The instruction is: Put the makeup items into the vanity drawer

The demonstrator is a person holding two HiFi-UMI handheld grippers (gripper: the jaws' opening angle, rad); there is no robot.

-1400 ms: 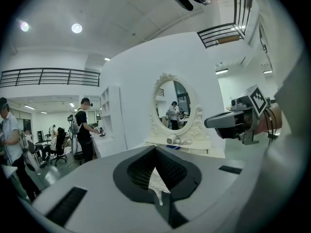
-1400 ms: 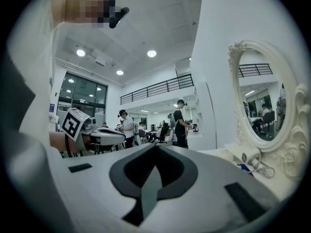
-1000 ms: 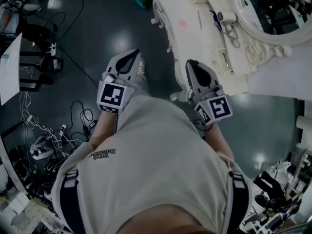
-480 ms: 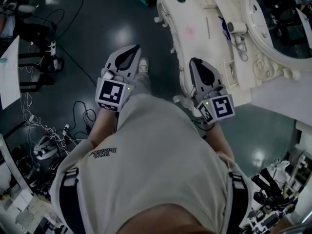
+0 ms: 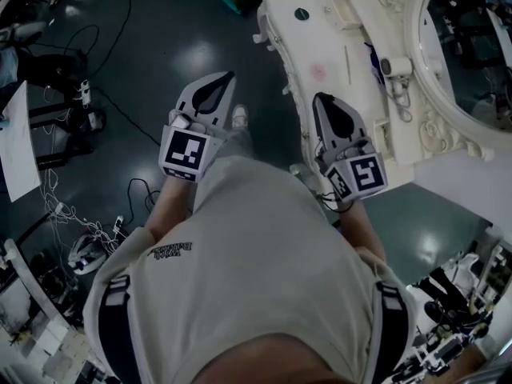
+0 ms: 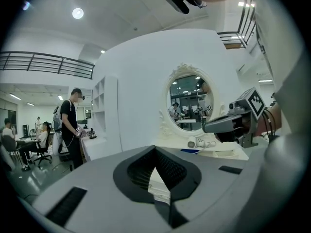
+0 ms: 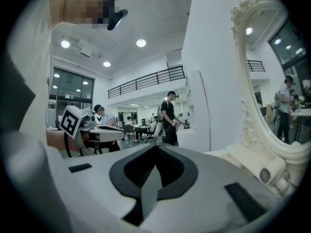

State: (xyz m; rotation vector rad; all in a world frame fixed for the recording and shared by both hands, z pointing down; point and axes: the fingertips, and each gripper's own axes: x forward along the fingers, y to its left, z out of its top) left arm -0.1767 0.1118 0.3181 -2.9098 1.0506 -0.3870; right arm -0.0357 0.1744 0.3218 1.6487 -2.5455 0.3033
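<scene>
Construction of the vanity [image 5: 276, 50] is white, with a scalloped, carved front edge and scrollwork round an oval mirror [image 5: 468, 46] that stands along the rear edge of the tabletop [image 5: 316, 34]. The tabletop is smooth and matt. In the head view its long axis runs from the top of the picture down towards the lower right.

Makeup items lie on the tabletop:
- A slim blue item [image 5: 372, 56] lies towards the rear edge, its long axis roughly parallel to the front edge.
- A short white cylinder [image 5: 396, 66] lies on its side just in front of the mirror frame, showing a dark round end.
- A looped metal tool [image 5: 400, 94] lies just beside the cylinder.
- A small dark round item [image 5: 302, 13] sits near the far front corner.

The left gripper [image 5: 230, 78] is grey, hard-shelled and tapered. It points away from the person over the dark, glossy floor [image 5: 160, 46], apart from the vanity's front edge. Its jaws are closed, the tips meeting, with nothing between them.

The right gripper [image 5: 320, 99] is of the same build and points the same way. In the head view it overlaps the front edge of the tabletop near the near corner; contact cannot be determined. Its jaws are likewise closed and hold nothing.

Loose cables [image 5: 96, 230] lie tangled on the floor to the person's left.
</scene>
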